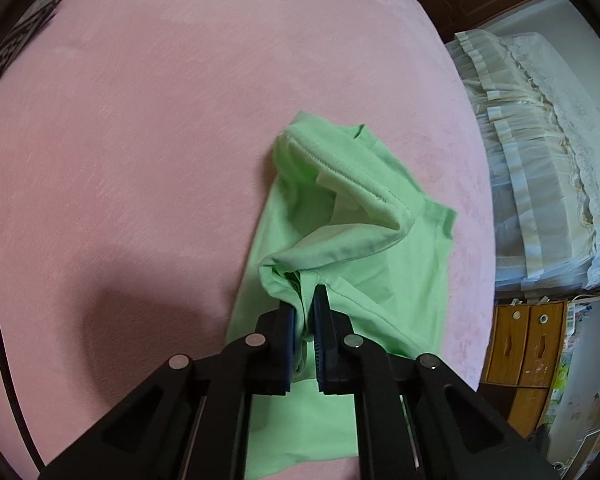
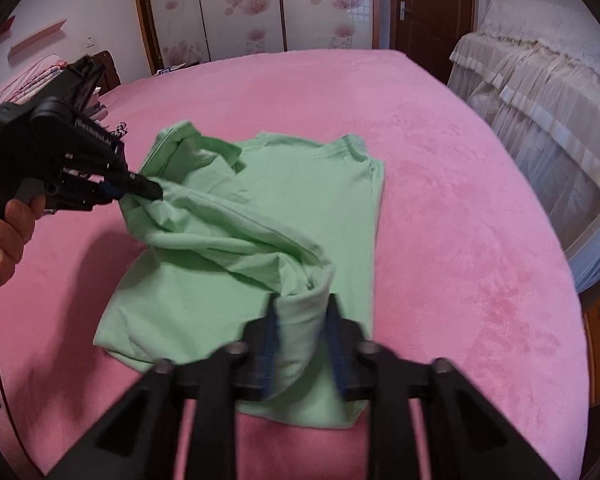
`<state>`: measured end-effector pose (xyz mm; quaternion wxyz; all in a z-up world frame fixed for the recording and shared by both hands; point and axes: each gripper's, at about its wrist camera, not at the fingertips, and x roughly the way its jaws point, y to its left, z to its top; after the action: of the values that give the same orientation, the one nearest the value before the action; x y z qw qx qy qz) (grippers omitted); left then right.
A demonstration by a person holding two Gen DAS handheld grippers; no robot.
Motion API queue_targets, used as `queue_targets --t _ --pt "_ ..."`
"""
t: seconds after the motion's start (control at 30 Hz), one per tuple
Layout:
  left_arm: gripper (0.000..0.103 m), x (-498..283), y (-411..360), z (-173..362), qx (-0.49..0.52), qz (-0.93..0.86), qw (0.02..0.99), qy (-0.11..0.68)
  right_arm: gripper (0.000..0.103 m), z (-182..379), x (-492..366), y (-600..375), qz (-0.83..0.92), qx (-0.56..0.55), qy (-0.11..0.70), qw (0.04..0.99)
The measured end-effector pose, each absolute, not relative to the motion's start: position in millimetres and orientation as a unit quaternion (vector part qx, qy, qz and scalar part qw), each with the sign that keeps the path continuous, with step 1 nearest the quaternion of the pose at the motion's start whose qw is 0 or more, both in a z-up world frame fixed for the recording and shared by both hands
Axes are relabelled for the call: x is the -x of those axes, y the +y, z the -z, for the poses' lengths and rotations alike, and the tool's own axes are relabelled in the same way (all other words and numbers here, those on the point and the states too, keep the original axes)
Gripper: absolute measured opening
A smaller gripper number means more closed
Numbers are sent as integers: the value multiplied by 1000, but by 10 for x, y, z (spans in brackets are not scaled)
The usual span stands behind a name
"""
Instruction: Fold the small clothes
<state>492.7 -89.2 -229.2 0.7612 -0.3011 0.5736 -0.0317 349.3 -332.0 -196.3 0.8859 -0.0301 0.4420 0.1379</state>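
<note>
Left wrist: left gripper clamped on a bunched edge of the green shirt, lifting it to fold over; right gripper not visible here.

Right wrist: right gripper pinches the near hem; shirt lies mid pink bedspread, both corners raised together.

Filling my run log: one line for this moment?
left gripper: shut on light green cotton T-shirt | right gripper: shut on T-shirt | pink bedspread: underneath
</note>
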Motion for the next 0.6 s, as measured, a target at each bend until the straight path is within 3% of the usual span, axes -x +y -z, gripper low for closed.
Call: queue_targets --t 0.2,0.53,0.6 --pt "5 -5181 -1052 2125 316 47 771 551 13 1925 -3386 -3528 -133 -25 414 900" --pt "6 -6034 -2089 2069 302 81 769 558 13 2158 -3297 -3844 -112 -128 403 899" --pt "13 -6175 -2286 2128 285 82 768 568 13 2206 -3270 -3876 -108 -147 404 896"
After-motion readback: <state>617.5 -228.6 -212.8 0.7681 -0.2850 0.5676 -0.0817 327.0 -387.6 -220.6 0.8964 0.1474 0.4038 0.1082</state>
